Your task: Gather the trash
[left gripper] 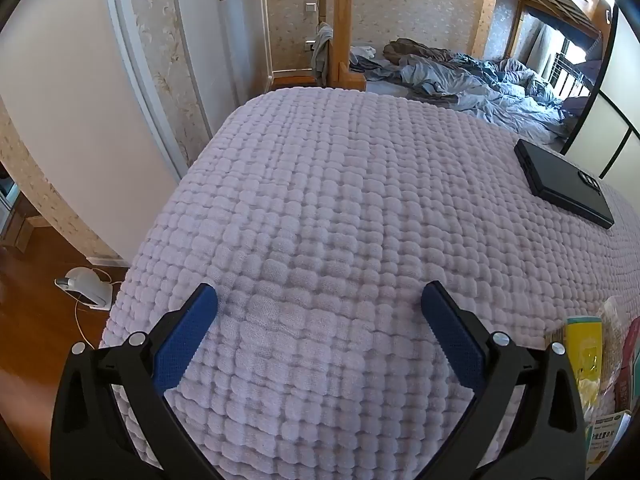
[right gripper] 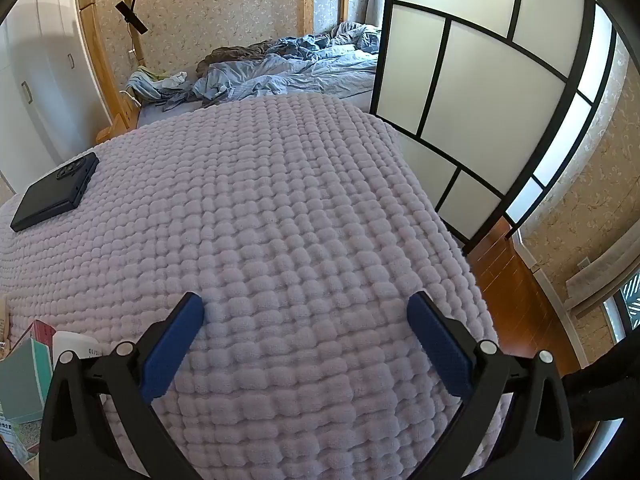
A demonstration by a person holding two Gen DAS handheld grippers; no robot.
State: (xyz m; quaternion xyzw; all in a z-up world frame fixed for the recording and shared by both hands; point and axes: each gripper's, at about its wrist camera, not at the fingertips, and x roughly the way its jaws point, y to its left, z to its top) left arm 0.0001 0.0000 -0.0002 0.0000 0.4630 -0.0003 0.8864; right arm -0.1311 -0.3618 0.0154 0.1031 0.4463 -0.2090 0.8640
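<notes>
Trash packets (left gripper: 600, 368) on quilted bed (left gripper: 340, 200): right of left hand-held gripper (left gripper: 320, 300), left of right hand-held gripper (right gripper: 306, 308); both wide open, empty.

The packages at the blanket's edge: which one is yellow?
The tall yellow packet beside the left hand-held gripper. Its neighbours, the brownish wrapper and the red package, are not yellow.

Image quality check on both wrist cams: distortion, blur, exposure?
Left wrist view: heavy fisheye bowing of the quilted blanket, dark vignette in the corners, sharp focus, even daylight; the packaging is cut off at the right edge. Right wrist view: same barrel curve on the screen panels, bright but readable, no motion blur; the phone is crisp.
</notes>
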